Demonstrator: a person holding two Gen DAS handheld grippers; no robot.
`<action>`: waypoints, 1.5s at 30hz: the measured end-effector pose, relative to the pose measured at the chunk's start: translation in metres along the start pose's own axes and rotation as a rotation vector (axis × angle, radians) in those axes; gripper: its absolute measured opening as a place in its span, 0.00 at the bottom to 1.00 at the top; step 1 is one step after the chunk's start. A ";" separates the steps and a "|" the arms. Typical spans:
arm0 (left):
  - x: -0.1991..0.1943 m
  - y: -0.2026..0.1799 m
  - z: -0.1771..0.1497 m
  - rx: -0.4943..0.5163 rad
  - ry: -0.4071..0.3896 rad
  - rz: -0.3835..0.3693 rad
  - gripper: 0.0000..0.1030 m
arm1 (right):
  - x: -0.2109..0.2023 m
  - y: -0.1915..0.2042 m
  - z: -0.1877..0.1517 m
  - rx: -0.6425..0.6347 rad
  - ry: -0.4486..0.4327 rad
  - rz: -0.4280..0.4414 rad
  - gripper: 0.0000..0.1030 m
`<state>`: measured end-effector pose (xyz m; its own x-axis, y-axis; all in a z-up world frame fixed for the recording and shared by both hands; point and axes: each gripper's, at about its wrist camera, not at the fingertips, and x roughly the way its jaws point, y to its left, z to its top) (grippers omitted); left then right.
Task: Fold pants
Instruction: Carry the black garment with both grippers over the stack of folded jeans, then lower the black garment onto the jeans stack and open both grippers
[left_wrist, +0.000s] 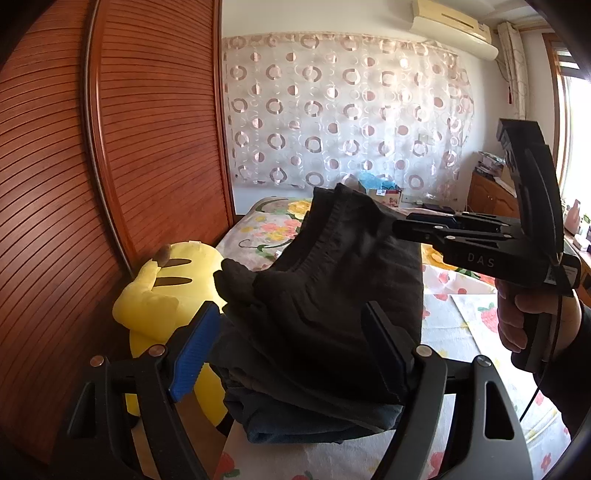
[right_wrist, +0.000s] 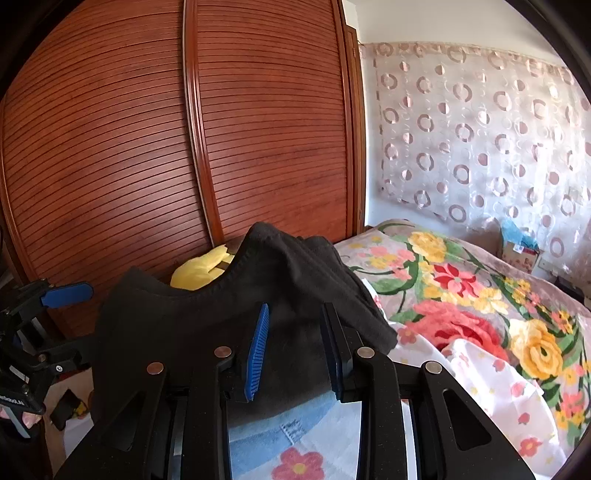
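Pants (left_wrist: 325, 295), dark and bunched, hang lifted above the bed (right_wrist: 461, 295) between both tools. Left gripper (left_wrist: 291, 347) has its fingers spread wide around the cloth, not pinching it. Right gripper (right_wrist: 293, 350) has its fingers narrowed on a fold of waistband, clamping it. A box (left_wrist: 386, 195) at the bed's far end holds blue wrapping. A yellow plush toy (left_wrist: 166, 295) lies against the wardrobe (right_wrist: 147, 147).

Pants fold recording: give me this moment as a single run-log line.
stage: mid-fold | dark pants: lifted above floral bed | left gripper: open around cloth | right gripper: appears shut on waistband | yellow plush: beside wardrobe
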<state>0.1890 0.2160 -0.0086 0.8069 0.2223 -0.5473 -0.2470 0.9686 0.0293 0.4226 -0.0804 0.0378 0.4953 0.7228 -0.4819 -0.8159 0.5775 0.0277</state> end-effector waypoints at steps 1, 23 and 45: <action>0.000 -0.001 -0.001 0.004 0.000 -0.001 0.77 | -0.001 0.001 -0.001 0.000 0.000 -0.001 0.29; -0.003 0.000 -0.002 0.016 -0.014 -0.023 0.77 | -0.018 0.028 -0.012 -0.027 -0.001 -0.050 0.37; -0.016 -0.038 0.002 0.064 -0.026 -0.071 0.77 | -0.070 0.023 -0.033 0.043 -0.018 -0.131 0.56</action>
<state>0.1867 0.1758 0.0003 0.8351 0.1553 -0.5278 -0.1548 0.9869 0.0454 0.3598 -0.1302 0.0431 0.6022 0.6466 -0.4682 -0.7307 0.6826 0.0029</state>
